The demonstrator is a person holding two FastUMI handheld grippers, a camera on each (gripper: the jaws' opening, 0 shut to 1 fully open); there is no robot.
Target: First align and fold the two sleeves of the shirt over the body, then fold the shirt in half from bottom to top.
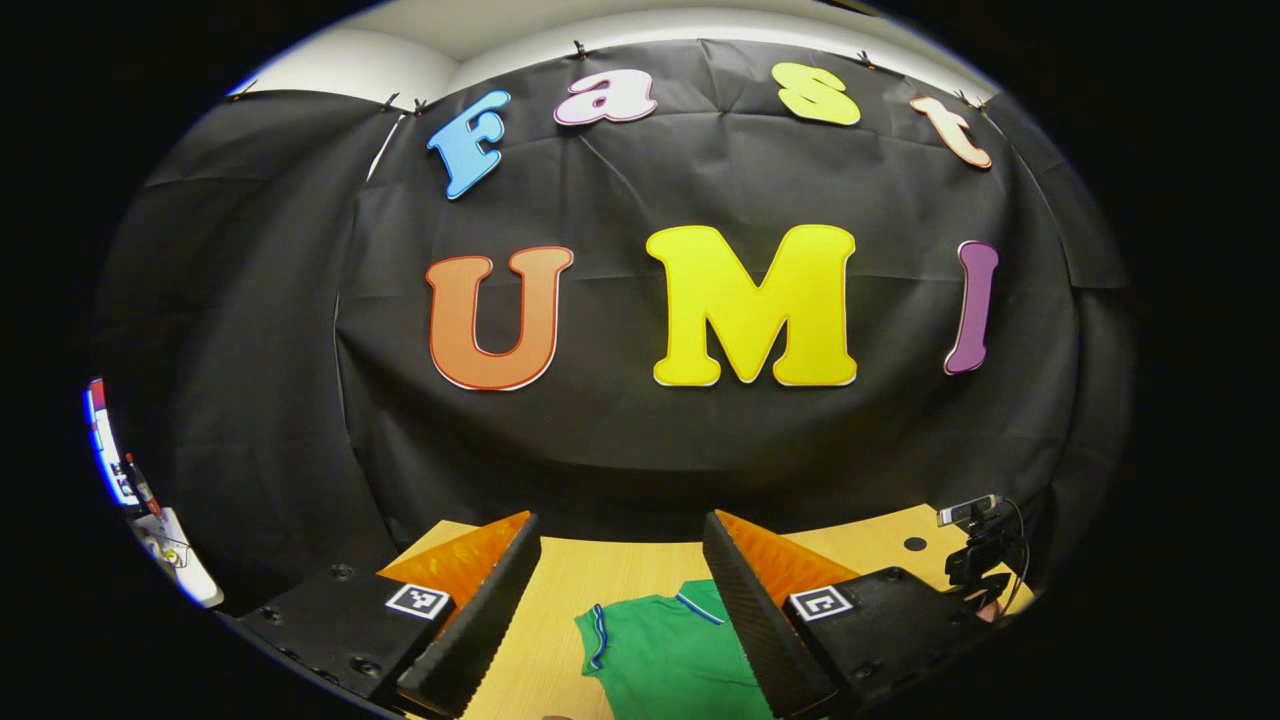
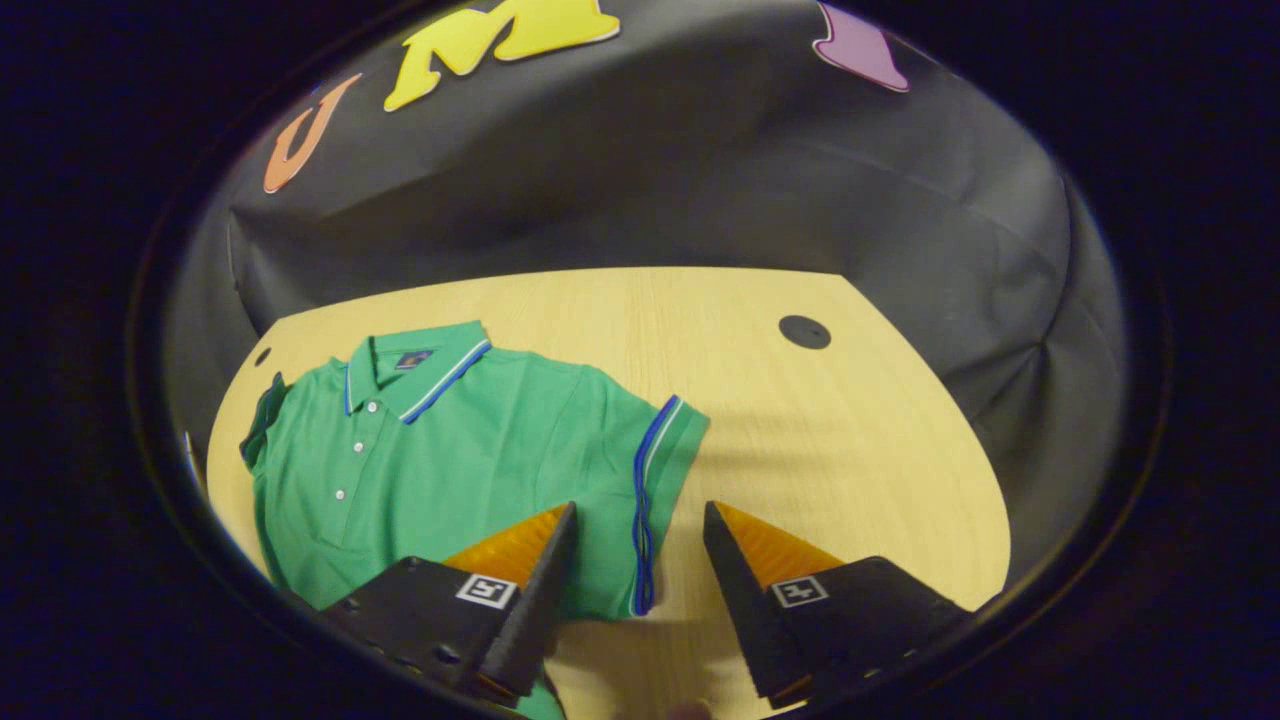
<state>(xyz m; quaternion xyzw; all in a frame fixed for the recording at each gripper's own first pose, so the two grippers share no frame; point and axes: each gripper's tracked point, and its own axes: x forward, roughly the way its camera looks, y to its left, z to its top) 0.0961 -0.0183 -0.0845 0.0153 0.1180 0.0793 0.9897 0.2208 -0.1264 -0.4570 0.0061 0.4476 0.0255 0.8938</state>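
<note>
The green polo shirt [image 2: 470, 460] lies face up on the wooden tabletop [image 2: 850, 430], in the lower left of the right gripper view, collar toward the upper left and buttons showing. One sleeve [image 2: 655, 480], edged with a blue stripe, spreads out toward the frame's centre; the other sleeve [image 2: 262, 420] sits at the far left edge, dark and partly curled, so its lie is hard to read.

The right claw [image 2: 638, 560] hangs wide open at the bottom of that view, its fingers either side of the striped sleeve edge and gripping nothing. Whether it is touching the cloth cannot be told. The left claw [image 1: 620, 580] is also wide open and empty at the bottom of the left gripper view, tilted mostly at the booth wall, with a corner of the shirt [image 1: 670, 650] low between its fingers.

Neither sleeve looks folded yet. The likely risks:

- Closing on the sleeve hem alone could drag the body cloth along and skew the shirt.
- Pinching both layers could lift the whole side instead of the sleeve.
- The left claw, aimed so high, may come down blind and miss the far sleeve.
- A small webcam [image 1: 975, 545] on a stand sits at the tabletop's right edge in the left gripper view and could be knocked.
</note>
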